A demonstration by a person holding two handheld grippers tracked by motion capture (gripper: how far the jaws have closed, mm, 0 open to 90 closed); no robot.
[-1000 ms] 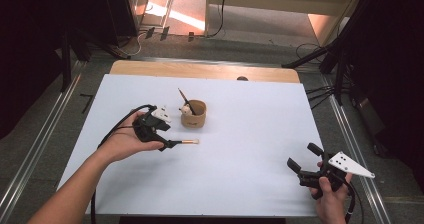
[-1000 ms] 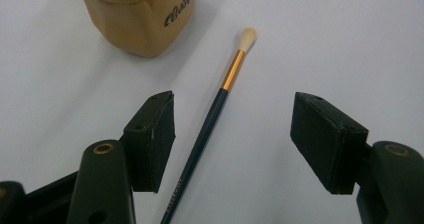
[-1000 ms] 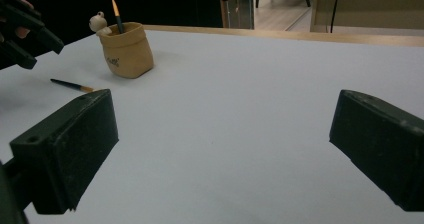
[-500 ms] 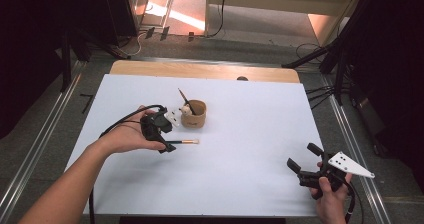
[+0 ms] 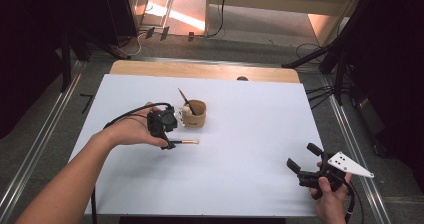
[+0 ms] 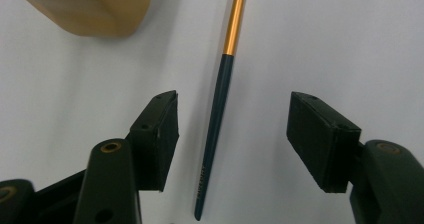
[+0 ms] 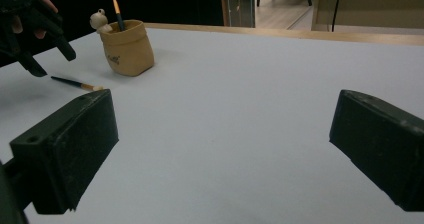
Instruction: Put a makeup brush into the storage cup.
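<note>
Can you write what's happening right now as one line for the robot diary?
left gripper: open, jaws closing astride brush, not touching | brush: flat on table beside cup | right gripper: open, holding nothing

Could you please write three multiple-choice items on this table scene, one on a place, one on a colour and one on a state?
1. Where does the loose brush lie?
A. on the white table, beside the tan cup
B. inside the cup
C. on the floor

2. What colour is the band on its handle?
A. red
B. orange-gold
C. green

3. How does the left tool stand to the brush?
A. shut on it
B. jaws apart on either side, not touching
C. far away from it

Answers: 1 A, it lies flat on the table near the cup. 2 B, the left gripper view shows the band. 3 B, gaps show on both sides.
</note>
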